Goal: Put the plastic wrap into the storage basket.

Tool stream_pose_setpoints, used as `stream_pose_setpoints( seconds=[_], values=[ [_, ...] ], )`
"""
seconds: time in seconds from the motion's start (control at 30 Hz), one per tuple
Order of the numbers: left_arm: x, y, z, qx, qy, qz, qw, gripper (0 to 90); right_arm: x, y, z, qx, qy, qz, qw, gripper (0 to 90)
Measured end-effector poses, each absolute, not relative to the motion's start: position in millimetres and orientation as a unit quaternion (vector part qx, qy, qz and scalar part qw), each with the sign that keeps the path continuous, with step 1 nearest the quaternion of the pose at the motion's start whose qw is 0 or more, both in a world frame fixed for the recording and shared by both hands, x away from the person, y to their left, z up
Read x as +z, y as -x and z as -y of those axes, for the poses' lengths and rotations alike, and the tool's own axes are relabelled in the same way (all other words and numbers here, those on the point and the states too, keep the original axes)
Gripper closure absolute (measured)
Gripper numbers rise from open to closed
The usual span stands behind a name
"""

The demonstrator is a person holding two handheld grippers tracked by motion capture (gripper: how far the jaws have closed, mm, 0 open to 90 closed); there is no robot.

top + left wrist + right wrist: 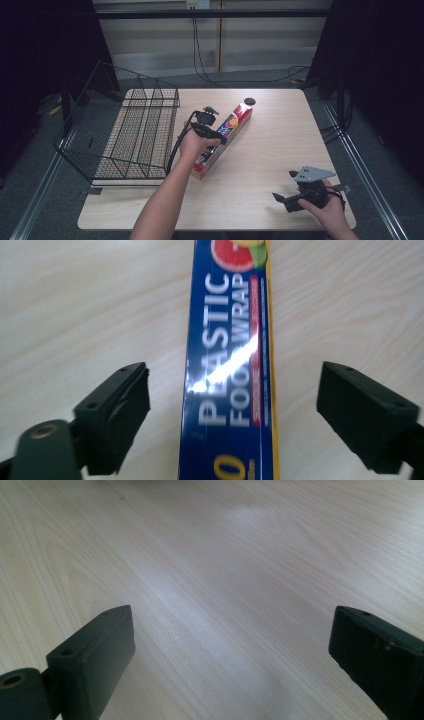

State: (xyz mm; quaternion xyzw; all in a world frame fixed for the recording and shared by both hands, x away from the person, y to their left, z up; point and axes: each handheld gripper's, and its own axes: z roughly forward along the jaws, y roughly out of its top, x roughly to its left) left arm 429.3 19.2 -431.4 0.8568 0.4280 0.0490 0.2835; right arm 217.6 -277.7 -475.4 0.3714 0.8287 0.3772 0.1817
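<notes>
On the tabletop (pixel 270 150) in the high view, the plastic wrap box (pixel 226 137) lies diagonally beside the wire basket (pixel 130 135) — left gripper (pixel 209 125) above it. Left gripper view: jaws spread, straddling its long axis. Right gripper view: the right gripper (pixel 230 665) gapes over bare wood.

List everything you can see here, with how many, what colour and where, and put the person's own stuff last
plastic wrap box: one, blue with red and yellow, lying diagonally mid-table
wire basket: one, black, on the table's left side, overhanging its edge
small round disc: one, black, by the box's far end
table: one, light wood
left gripper: one, black, jaws open either side of the box
right gripper: one, black with grey plate, jaws open over bare table, near right corner
forearms and hands: two, entering from the bottom
</notes>
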Motion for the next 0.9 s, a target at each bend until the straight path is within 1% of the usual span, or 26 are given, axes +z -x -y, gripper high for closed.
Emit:
stream_pose_setpoints(
  seconds=[0.07, 0.17, 0.27, 0.37, 0.43, 0.5, 0.57, 0.63, 0.73, 0.8, 0.9],
  values=[
    [-432.2, -434.8, -13.9, 0.042, -0.859, -0.429, 0.278, 13.0, -475.5, -217.3, 278.0, 0.377, -0.373, -0.828, 0.180, 4.5],
    [-434.2, -441.1, -6.8, 0.049, -0.864, -0.424, 0.268, 12.7, -475.6, -217.2, 277.8, 0.377, -0.373, -0.829, 0.178, 4.5],
    [-437.3, -445.2, -1.2, 0.048, -0.866, -0.426, 0.258, 14.8, -475.7, -217.2, 277.8, 0.377, -0.373, -0.828, 0.181, 4.5],
    [-441.8, -448.2, 0.9, 0.050, -0.867, -0.422, 0.260, 15.6, -475.9, -217.5, 278.0, 0.378, -0.370, -0.829, 0.178, 4.5],
    [-444.4, -450.3, 0.0, 0.060, -0.872, -0.406, 0.266, 15.7, -476.2, -217.5, 277.9, 0.378, -0.371, -0.829, 0.179, 4.5],
    [-446.7, -452.0, 0.4, 0.056, -0.867, -0.413, 0.272, 17.4, -476.3, -217.5, 277.9, 0.378, -0.371, -0.829, 0.178, 4.5],
    [-447.8, -453.8, 0.0, 0.048, -0.874, -0.403, 0.267, 22.2, -476.0, -217.4, 278.1, 0.378, -0.372, -0.829, 0.176, 4.5],
    [-450.8, -453.9, 1.0, 0.034, -0.872, -0.412, 0.262, 26.3, -475.9, -217.6, 278.3, 0.376, -0.373, -0.829, 0.180, 4.5],
    [-452.4, -454.9, 1.3, 0.025, -0.871, -0.415, 0.263, 27.1, -475.8, -217.7, 278.1, 0.378, -0.372, -0.829, 0.178, 4.5],
    [-453.6, -455.0, 1.7, 0.028, -0.876, -0.406, 0.259, 28.9, -475.5, -217.1, 277.8, 0.377, -0.371, -0.829, 0.180, 4.5],
    [-455.1, -455.5, 2.4, 0.023, -0.872, -0.417, 0.256, 32.4, -475.3, -217.0, 277.6, 0.378, -0.372, -0.829, 0.179, 4.5]
  ],
)
